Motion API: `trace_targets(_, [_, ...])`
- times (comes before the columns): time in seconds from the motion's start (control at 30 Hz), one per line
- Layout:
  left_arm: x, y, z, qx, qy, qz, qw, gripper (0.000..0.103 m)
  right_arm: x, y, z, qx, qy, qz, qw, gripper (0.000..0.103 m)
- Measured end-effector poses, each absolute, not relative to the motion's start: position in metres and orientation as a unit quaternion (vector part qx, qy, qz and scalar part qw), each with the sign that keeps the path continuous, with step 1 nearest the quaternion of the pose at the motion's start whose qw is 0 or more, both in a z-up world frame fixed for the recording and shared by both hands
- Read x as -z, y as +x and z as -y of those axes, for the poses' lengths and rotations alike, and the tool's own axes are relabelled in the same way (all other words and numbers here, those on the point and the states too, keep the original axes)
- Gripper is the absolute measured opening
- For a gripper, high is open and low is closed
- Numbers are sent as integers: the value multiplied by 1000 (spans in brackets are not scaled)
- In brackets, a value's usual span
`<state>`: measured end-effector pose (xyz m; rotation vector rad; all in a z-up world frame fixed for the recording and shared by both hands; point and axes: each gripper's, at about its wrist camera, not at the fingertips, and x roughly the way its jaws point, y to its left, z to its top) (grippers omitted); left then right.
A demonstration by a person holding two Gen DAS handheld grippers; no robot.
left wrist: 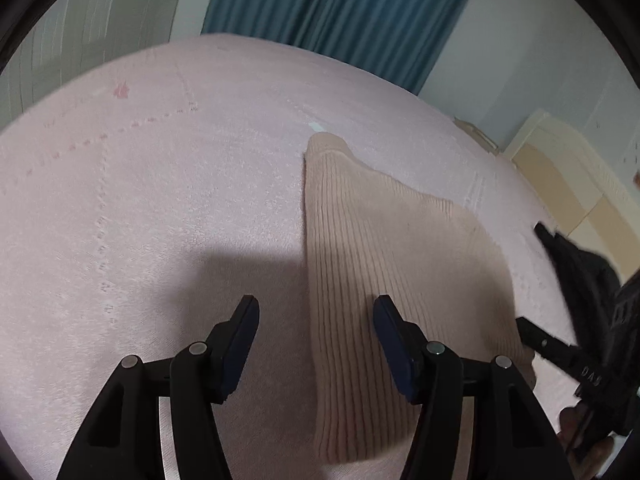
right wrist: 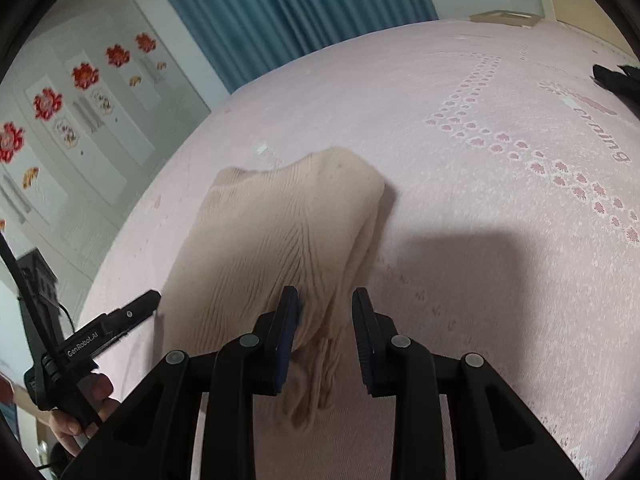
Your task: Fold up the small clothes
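A beige ribbed knit garment (left wrist: 384, 264) lies folded on the pink bedspread (left wrist: 140, 208). My left gripper (left wrist: 316, 312) hovers open over the garment's left edge; that edge runs between the fingers and neither pad touches it. In the right wrist view the same garment (right wrist: 276, 224) is bunched into pleats at its near corner. My right gripper (right wrist: 325, 304) stands narrowly open there, with the pleated folds lying in the gap and some sheet showing beside them. A hand (right wrist: 86, 400) holds my left gripper, one finger (right wrist: 136, 310) of which reaches the garment's left side.
A teal curtain (left wrist: 340, 4) hangs behind the bed. A wall with red flower decorations (right wrist: 48, 104) is on the left, and a cream cabinet (left wrist: 568, 168) on the right. A dark item (right wrist: 616, 78) lies at the bedspread's far right.
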<state>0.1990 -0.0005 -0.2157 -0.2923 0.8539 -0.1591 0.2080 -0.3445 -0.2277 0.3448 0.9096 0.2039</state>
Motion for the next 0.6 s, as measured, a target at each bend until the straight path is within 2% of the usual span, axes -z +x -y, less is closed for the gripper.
trace_targets(0.3, [214, 203, -5, 113, -188, -416, 883, 58, 227, 193, 343, -95, 167, -435, 879, 28])
trace_targets(0.47, [214, 218, 13, 114, -172, -422, 883, 58, 228, 200, 343, -100, 171, -433, 880, 28])
trace_targets(0.6, [220, 226, 15, 101, -172, -436, 878, 65, 231, 212, 343, -112, 184, -431, 877, 28])
